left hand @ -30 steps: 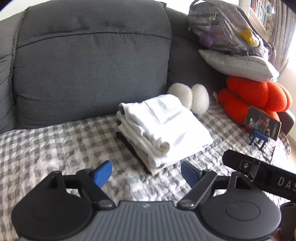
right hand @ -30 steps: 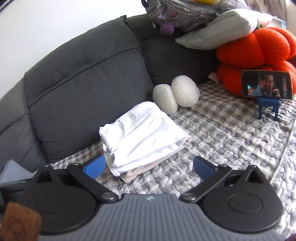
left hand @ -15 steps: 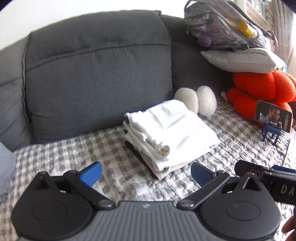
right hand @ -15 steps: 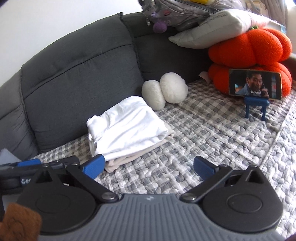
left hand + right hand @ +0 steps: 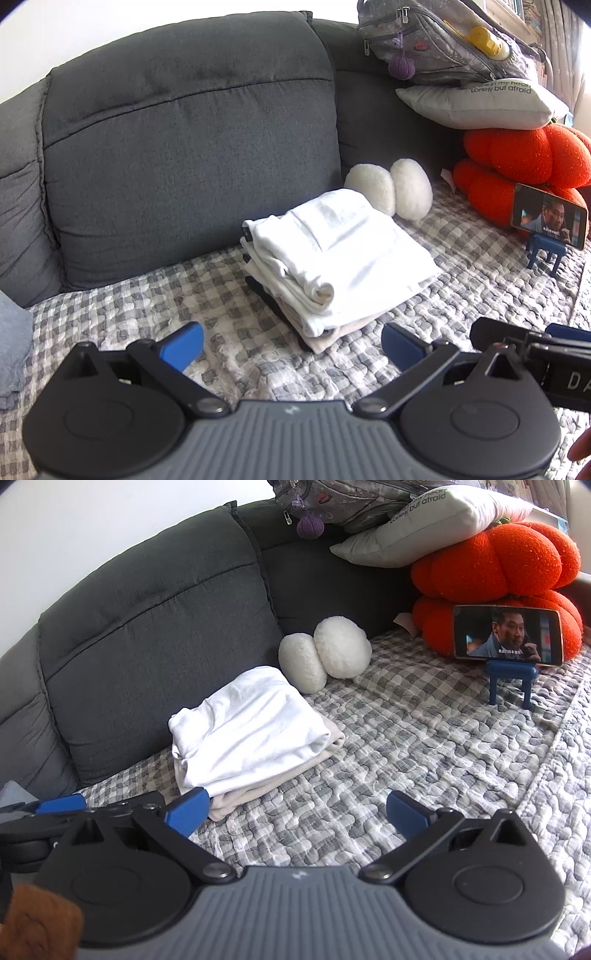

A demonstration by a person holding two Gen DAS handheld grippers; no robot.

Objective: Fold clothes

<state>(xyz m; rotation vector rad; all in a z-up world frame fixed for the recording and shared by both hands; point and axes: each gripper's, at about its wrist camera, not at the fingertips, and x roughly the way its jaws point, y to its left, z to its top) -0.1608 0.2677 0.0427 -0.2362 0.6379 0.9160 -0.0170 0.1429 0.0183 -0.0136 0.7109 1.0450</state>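
A stack of folded clothes (image 5: 340, 258), white on top with beige and dark pieces beneath, lies on the checked quilt (image 5: 147, 295) of a grey sofa. The same stack of folded clothes (image 5: 251, 734) shows in the right wrist view. My left gripper (image 5: 291, 345) hovers open just in front of the stack, holding nothing. My right gripper (image 5: 297, 810) is open and empty too, to the right of the stack. Part of the right gripper shows at the left view's right edge, and part of the left gripper at the right view's left edge.
Two white fluffy balls (image 5: 391, 192) sit behind the stack. Orange pumpkin cushions (image 5: 498, 568), a white pillow (image 5: 476, 103) and a silver backpack (image 5: 443, 40) pile at the right. A phone on a blue stand (image 5: 509, 638) plays video. Grey cloth (image 5: 11, 354) lies at the far left.
Both grippers have drawn back from the folded stack, which now sits farther away in both views. Both stay open and empty.
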